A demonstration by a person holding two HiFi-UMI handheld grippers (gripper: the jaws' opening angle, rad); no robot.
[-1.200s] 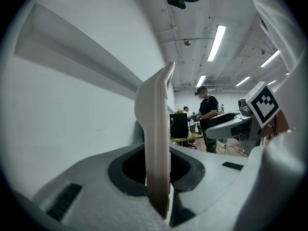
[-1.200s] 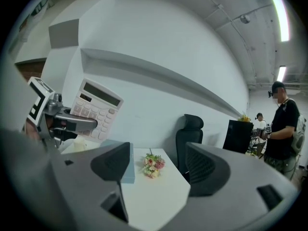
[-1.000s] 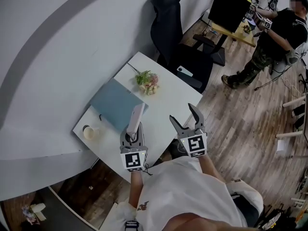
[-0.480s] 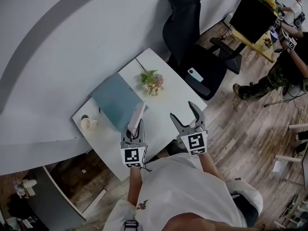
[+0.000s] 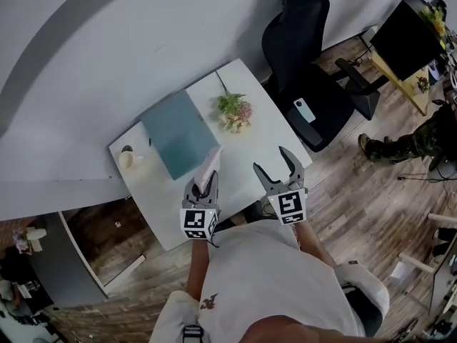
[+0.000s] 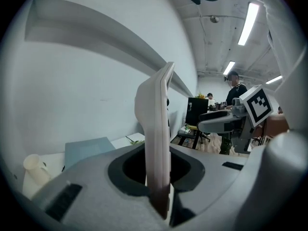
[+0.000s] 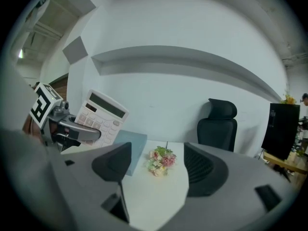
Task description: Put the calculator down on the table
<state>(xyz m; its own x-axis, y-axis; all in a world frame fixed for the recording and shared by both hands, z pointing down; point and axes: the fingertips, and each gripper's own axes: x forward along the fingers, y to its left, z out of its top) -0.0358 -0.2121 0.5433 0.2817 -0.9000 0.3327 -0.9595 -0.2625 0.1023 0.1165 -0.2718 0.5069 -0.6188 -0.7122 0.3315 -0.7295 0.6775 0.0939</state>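
In the head view, the left gripper (image 5: 203,186) is closed on the lower end of the calculator (image 5: 209,167). The calculator stands up from the jaws and leans to the far side, over the near part of the white table (image 5: 270,131), just beside the near corner of a blue-green folder (image 5: 177,133). The right gripper (image 5: 270,160) is beside it on the right, with its jaws wide apart and nothing between them. Farther on the table lie a small bunch of flowers (image 5: 234,111) and, at the left end, a cup (image 5: 129,158). A black chair (image 5: 303,45) stands at the far right.

In the left gripper view, the calculator is seen from its thin edge, upright and clamped tightly between the two jaws.

In the right gripper view, the open jaws frame only the table top and the flowers. On the left, the calculator shows its keys and display, held above the table and not touching it.
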